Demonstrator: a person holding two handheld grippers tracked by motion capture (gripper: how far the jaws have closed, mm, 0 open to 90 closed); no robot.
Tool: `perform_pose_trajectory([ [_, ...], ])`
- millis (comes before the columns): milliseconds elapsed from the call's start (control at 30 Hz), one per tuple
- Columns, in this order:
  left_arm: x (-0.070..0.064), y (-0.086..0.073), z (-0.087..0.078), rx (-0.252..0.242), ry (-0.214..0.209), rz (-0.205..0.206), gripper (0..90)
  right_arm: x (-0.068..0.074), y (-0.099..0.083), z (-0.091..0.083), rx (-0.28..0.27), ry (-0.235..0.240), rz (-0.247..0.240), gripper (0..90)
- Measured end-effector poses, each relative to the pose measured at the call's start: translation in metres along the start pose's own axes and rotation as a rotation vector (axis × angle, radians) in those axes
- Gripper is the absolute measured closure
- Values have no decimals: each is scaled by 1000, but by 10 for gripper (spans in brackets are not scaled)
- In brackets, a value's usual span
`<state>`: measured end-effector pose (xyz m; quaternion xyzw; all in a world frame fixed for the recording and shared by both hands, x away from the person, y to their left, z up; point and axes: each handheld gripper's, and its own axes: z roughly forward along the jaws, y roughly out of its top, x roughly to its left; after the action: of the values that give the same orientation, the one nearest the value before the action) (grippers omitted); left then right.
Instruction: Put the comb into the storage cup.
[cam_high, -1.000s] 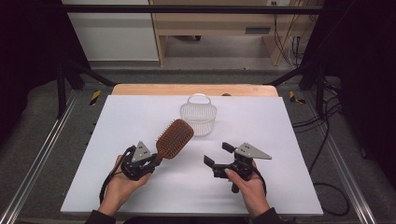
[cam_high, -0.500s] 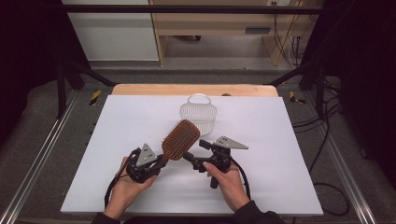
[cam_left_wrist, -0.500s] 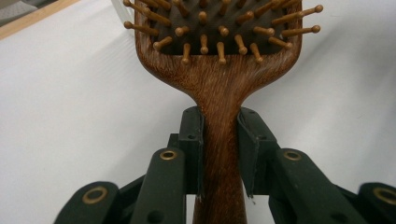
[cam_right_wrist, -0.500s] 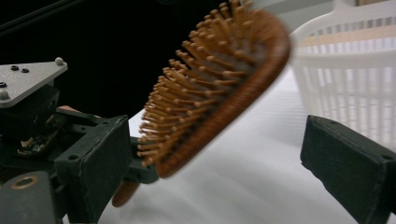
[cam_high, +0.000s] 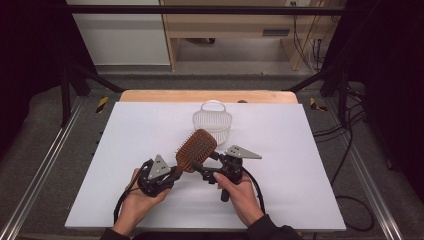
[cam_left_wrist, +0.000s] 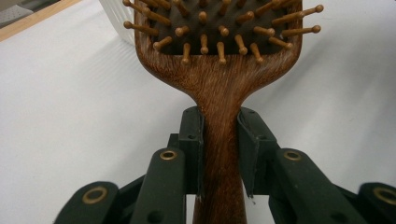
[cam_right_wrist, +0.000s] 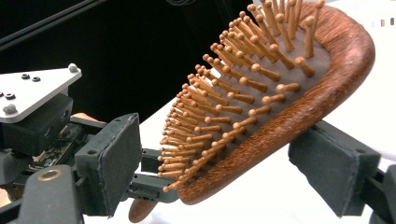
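A wooden paddle hairbrush (cam_high: 196, 148) with wooden pins is held up over the white table, head pointing away. My left gripper (cam_high: 174, 175) is shut on its handle; in the left gripper view both jaws press the handle's neck (cam_left_wrist: 219, 154) just under the head (cam_left_wrist: 219, 70). My right gripper (cam_high: 205, 161) stands open beside it, one jaw on each side of the brush head (cam_right_wrist: 280, 93). One pad (cam_right_wrist: 112, 158) faces the pins with a gap. The other pad (cam_right_wrist: 334, 168) sits close against the wooden back.
A white ribbed basket (cam_high: 212, 121) with a handle stands just beyond the brush, mid-table; its wall shows behind the brush head (cam_left_wrist: 116, 18). The white table top (cam_high: 300, 165) has bare room at right and left. Dark frame rails run along both sides.
My right gripper has moved left from the open table to the brush, and its jaws now straddle the head. The left gripper, still holding the handle, has shifted slightly right.
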<state>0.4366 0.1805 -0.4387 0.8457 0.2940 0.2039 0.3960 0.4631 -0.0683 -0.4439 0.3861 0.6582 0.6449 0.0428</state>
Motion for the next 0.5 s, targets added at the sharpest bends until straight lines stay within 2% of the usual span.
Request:
perform_pose_trajectory([
  [500,-5,5,-4,-26,-10,11,728,3,6,2,-22,4,17,191],
])
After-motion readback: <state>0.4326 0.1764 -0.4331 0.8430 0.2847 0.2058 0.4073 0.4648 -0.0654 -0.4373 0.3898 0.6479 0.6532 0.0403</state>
